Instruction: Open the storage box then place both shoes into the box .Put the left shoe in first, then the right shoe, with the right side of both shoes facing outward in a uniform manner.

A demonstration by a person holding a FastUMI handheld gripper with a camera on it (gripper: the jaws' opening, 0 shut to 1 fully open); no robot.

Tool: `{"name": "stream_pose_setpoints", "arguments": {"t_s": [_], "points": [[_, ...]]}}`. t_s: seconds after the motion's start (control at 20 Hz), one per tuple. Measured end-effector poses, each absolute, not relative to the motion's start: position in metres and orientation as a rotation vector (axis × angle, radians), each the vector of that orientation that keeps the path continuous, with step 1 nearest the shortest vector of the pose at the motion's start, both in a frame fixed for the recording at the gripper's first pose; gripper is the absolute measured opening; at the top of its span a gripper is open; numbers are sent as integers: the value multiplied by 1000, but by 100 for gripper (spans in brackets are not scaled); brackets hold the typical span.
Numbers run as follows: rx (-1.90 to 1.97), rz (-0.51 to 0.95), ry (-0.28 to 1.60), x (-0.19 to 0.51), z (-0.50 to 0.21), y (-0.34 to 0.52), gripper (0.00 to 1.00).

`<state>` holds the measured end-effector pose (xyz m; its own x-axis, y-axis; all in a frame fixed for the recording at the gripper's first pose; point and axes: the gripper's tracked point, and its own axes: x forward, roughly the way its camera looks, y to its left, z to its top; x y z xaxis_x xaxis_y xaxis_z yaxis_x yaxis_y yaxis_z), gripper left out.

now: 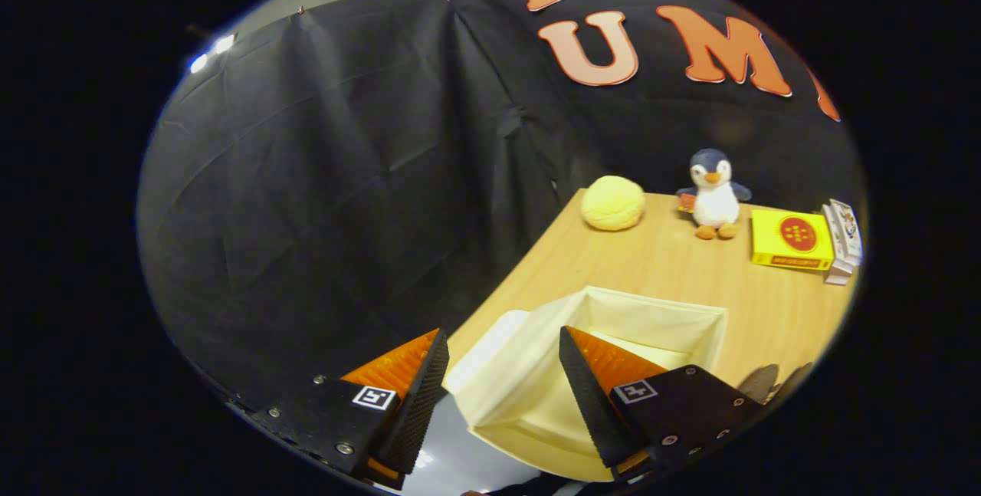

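A cream fabric storage box (651, 320) stands open on the wooden table (674, 266), its lid (498, 373) folded out over the table's near left side. I see nothing inside the box where its interior shows. My gripper (502, 343) is open, hovering above the lid flap, with one finger off the table's edge and the other finger (586, 396) over the box's near wall. Nothing is held between the fingers. At the far right, just past the box, a dark rounded shape (766, 381) peeks in; I cannot tell what it is.
At the back of the table sit a yellow plush ball (613, 203), a penguin soft toy (714, 193), a yellow box with a red disc (791, 239) and a stack of small white boxes (843, 239). The table's left edge drops off to dark cloth.
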<state>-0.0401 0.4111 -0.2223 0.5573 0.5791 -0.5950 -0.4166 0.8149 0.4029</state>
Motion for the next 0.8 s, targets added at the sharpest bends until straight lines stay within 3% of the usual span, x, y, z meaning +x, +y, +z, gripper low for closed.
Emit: {"name": "stream_pose_setpoints", "arguments": {"t_s": [0.5,0.8], "points": [[134,191,943,-89,-353,165,88],[112,87,1063,-126,-423,96,79]]}}
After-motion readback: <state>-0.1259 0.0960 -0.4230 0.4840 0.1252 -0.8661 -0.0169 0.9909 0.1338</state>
